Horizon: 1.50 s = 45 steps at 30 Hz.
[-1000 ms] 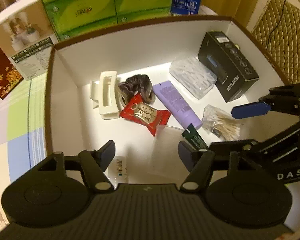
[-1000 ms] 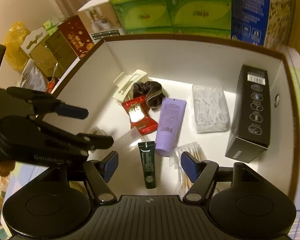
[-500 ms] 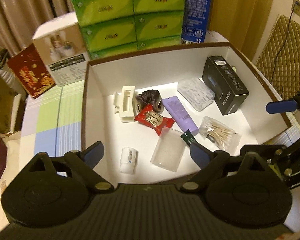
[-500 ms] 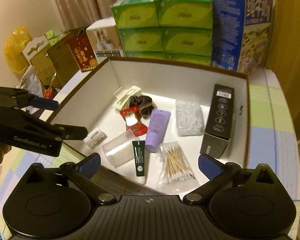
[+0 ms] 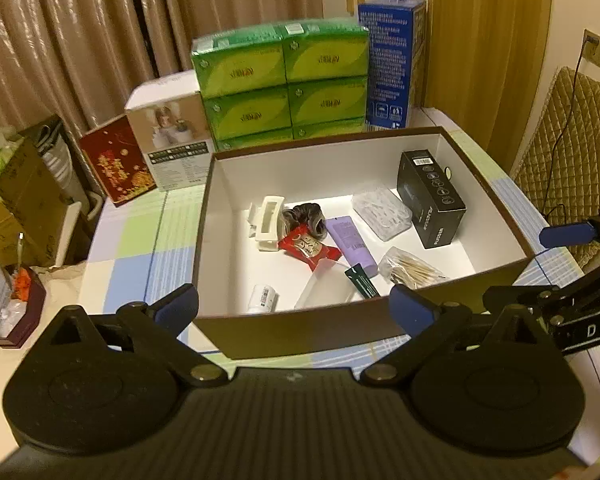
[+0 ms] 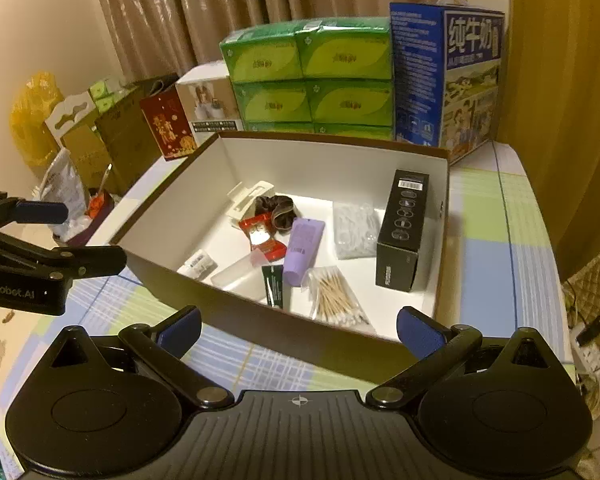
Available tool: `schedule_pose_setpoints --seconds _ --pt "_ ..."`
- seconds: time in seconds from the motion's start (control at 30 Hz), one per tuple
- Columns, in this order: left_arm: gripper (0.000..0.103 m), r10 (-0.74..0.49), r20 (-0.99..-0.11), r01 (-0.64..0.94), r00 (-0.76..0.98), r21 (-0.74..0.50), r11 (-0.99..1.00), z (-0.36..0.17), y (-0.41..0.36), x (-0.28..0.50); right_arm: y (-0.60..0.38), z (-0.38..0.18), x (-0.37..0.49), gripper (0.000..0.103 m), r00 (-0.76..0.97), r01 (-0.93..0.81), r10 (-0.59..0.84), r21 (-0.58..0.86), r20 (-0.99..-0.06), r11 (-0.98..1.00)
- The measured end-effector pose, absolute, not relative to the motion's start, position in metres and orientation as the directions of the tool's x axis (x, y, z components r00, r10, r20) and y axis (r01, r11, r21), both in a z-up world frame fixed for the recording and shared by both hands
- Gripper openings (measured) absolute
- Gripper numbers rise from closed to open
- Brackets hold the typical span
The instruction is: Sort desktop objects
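The worktop (image 5: 140, 248), under a pale checked cloth, carries a brown box (image 5: 300, 332) with a white inside, which holds all the sorted things. Behind it at twelve o'clock stands a stack of green tissue packs (image 5: 284, 84), with a blue carton (image 6: 448, 80) at one o'clock. Only the right wrist view shows the carton's printed front, a yellow bag (image 6: 32, 120) and brown cardboard boxes (image 6: 116, 140) at ten o'clock. Only the left wrist view shows a quilted cushion (image 5: 572, 152) and a wall socket (image 5: 596, 48) at two o'clock.

Inside the box, the black carton (image 6: 404, 232) lies along the right wall, its long axis running from near to far. The clear packet (image 6: 356, 232) lies just beside it. The purple tube (image 6: 304, 248) lies with its flat crimped end toward the back wall, and the dark green tube (image 6: 274, 290) lies parallel, nearer. The cotton swab bag (image 6: 334, 296) sits at the near wall. The frosted clear piece (image 5: 324, 292) leans over the red sachet (image 5: 308, 246). The cream hair claw (image 5: 268, 226) and the dark scrunchie (image 5: 306, 218) touch at the back. A small white bottle (image 5: 262, 298) lies alone near the left corner.

The left gripper (image 5: 294, 308) hangs before the near wall, its fingers opening, nothing between them. The right gripper (image 6: 298, 330) has its fingers spread wide and empty, the near wall standing between them and the contents.
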<state>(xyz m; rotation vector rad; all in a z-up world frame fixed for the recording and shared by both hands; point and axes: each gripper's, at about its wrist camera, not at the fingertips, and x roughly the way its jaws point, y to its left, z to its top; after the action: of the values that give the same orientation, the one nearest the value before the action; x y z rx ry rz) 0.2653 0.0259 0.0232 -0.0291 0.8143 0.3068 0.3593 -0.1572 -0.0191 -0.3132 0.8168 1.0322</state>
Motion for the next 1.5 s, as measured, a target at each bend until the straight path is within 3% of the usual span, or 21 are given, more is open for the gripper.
schedule_pose_setpoints --seconds 0.63,1.5 --pt "0.102 0.308 -0.666 -0.337 0.679 0.090 0.937 0.048 -0.009 0.179 -0.217 0.002 0.284 0.101 0.359 -0.819 0.635 0.095 -0.684 0.565" --pt "0.102 0.310 -0.680 -0.365 0.664 0.067 0.929 0.056 -0.032 0.079 -0.257 0.014 0.180 0.101 0.398 -0.791 0.631 0.098 -0.666 0.603"
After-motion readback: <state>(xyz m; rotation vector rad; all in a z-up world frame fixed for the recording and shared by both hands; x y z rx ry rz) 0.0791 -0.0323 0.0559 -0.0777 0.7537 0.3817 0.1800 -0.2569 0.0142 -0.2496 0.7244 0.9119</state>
